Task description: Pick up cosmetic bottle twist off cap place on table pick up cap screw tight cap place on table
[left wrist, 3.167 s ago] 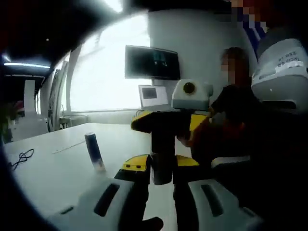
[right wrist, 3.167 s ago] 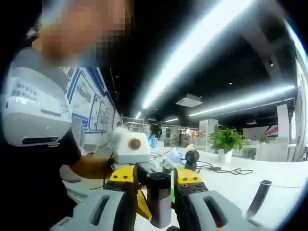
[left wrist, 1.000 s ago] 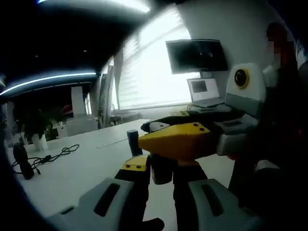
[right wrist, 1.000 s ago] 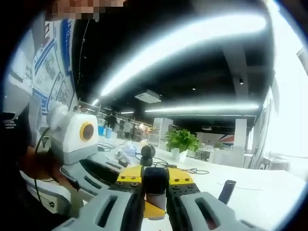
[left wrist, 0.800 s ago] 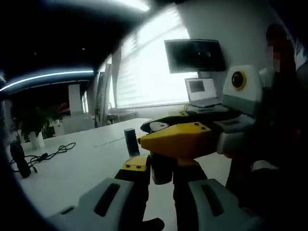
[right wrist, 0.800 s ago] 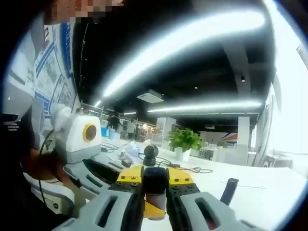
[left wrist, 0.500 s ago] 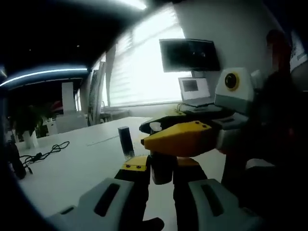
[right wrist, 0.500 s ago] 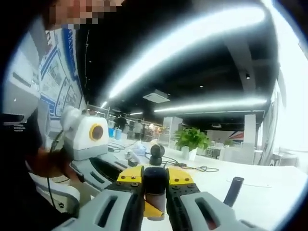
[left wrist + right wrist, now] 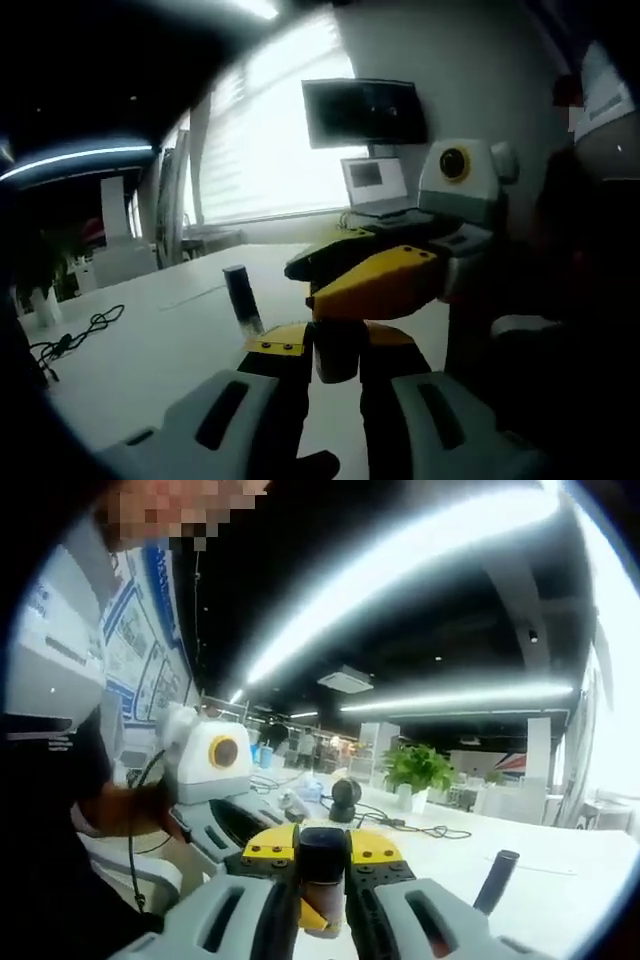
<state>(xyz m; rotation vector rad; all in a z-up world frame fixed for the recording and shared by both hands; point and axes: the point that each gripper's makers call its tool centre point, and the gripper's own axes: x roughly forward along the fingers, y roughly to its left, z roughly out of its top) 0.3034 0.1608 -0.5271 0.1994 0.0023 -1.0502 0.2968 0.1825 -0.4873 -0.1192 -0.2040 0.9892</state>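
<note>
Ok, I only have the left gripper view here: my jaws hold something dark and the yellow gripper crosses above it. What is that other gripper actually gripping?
Observer: In the right gripper view, the right gripper is shut on a dark rounded cap.
Operator: Can you see the bottle under that cap?
Observer: Yes, the paler body of the cosmetic bottle shows just below the cap, between the jaws.
Operator: Anything on the table beyond it?
Observer: A black ball-shaped device stands on the white table, next to loose cables.
</note>
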